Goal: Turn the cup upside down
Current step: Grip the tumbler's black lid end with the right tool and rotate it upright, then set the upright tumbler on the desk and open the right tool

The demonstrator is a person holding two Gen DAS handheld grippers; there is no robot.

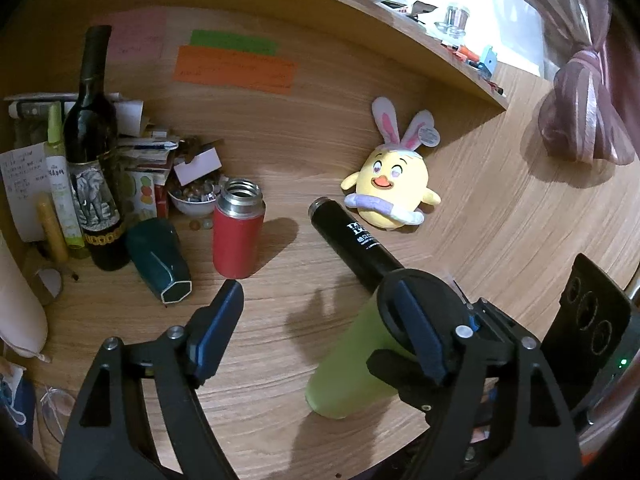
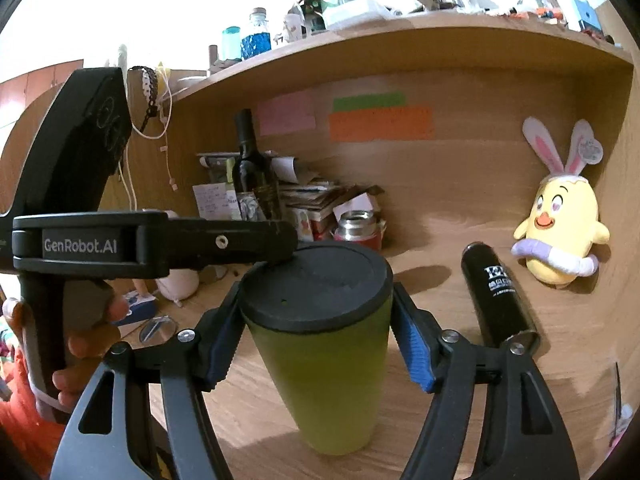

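Observation:
A lime-green cup point(image 2: 328, 376) with a black lid point(image 2: 316, 288) stands upright on the wooden desk, narrow base down. My right gripper point(image 2: 316, 344) has its blue-padded fingers on both sides of the cup just below the lid, shut on it. In the left wrist view the cup point(image 1: 348, 364) is at lower centre, partly behind my left gripper's right finger point(image 1: 416, 332). My left gripper point(image 1: 320, 332) is open and holds nothing. Its finger point(image 2: 224, 248) lies across the lid's rim in the right wrist view.
A black cylindrical flask point(image 1: 352, 244) lies beside the cup. A red thermos point(image 1: 238, 232), a teal tipped cup point(image 1: 160, 260), a wine bottle point(image 1: 94, 152) and clutter stand at left. A yellow plush chick point(image 1: 392, 184) leans against the back panel. A shelf point(image 2: 400, 36) overhangs.

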